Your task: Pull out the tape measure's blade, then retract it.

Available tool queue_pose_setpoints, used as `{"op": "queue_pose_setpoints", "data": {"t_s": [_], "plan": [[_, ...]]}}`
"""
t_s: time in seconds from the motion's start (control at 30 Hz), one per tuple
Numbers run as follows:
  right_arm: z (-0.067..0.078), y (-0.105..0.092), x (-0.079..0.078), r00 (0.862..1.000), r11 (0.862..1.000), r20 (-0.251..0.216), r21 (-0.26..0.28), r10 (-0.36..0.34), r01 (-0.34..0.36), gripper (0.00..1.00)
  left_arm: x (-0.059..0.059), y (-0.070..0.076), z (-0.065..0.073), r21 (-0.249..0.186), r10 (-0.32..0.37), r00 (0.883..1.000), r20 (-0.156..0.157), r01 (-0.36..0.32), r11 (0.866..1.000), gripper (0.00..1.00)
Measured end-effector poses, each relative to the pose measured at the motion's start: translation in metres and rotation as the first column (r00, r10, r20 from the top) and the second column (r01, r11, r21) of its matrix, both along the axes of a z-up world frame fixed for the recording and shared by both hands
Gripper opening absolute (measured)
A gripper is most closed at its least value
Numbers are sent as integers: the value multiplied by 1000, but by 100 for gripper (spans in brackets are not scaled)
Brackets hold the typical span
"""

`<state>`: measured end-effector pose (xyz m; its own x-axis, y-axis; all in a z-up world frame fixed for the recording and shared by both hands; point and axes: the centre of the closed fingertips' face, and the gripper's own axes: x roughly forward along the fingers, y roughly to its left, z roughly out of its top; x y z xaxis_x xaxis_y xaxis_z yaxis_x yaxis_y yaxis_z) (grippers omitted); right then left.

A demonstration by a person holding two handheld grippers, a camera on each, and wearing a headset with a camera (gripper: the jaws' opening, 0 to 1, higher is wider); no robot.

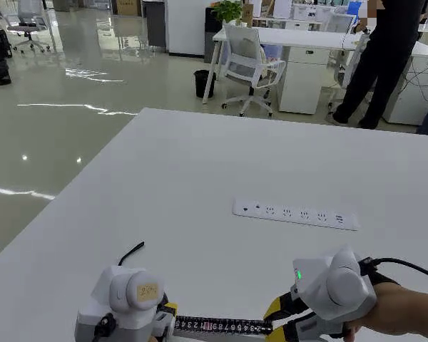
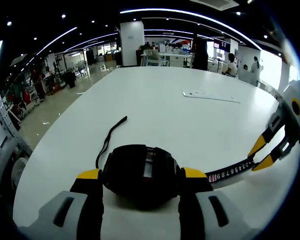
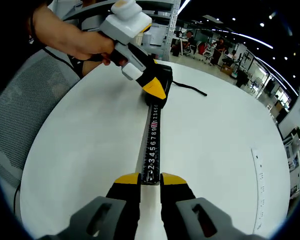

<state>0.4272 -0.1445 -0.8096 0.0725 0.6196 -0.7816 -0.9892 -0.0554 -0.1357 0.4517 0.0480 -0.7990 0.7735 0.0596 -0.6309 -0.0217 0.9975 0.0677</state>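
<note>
The black tape measure case rests on the white table with my left gripper shut on its sides. Its black wrist strap trails away across the table. The black blade with white numbers is drawn out from the case across the table, and my right gripper is shut on the blade's end. In the head view the blade spans between the left gripper and the right gripper at the table's near edge.
A white power strip lies on the table beyond the grippers. Past the table's far edge are an office chair, desks, a black bin and a standing person. The shiny floor drops away on the left.
</note>
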Motion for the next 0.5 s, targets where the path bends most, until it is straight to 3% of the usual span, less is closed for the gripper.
{"op": "queue_pose_setpoints", "data": {"t_s": [0.5], "plan": [[0,3,1,1000,1000,6,-1,5,-5,14,0,0,0,-1,0,1000,-4,0,1000,56]]}}
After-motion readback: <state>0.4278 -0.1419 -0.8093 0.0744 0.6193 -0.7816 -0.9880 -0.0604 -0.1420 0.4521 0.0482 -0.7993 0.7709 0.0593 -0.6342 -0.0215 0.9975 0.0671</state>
